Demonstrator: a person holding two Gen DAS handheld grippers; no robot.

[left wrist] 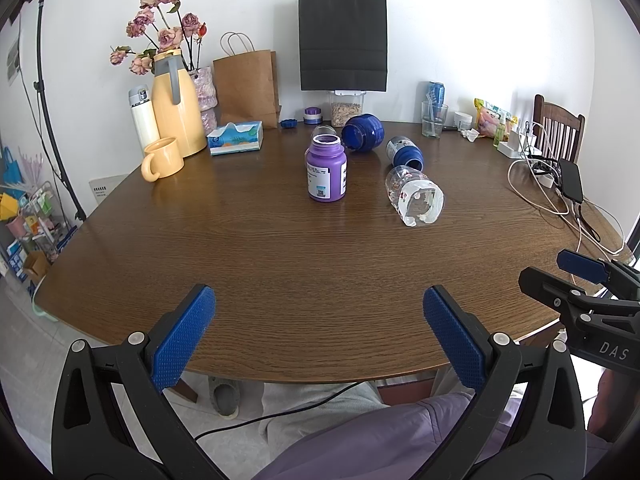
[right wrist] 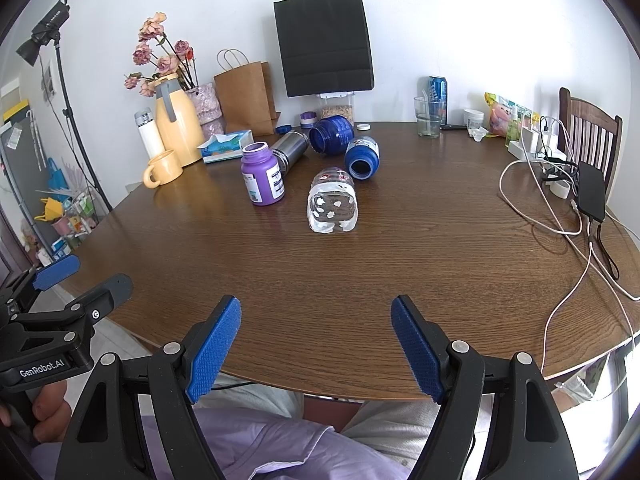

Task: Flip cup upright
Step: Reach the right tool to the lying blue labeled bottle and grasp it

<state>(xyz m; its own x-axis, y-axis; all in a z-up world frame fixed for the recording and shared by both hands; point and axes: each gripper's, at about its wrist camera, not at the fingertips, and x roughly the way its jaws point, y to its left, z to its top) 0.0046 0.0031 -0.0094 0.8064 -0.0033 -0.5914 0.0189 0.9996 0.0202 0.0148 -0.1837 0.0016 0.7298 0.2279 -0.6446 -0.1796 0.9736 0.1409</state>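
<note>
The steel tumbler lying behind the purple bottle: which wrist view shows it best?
The right wrist view. There the steel tumbler lies on its side in plain sight, most of its body showing beside the purple bottle. In the left wrist view the purple bottle hides nearly all of it; only its rim peeks out.

Two blue jars [right wrist: 331, 134] [right wrist: 361, 157], two paper bags [right wrist: 325, 42] [right wrist: 244, 94], one clear cup [right wrist: 332, 207].

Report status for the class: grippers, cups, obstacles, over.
Left gripper and right gripper open, empty, at table edge. Clear cup lying down. Purple bottle upright beside it.
</note>
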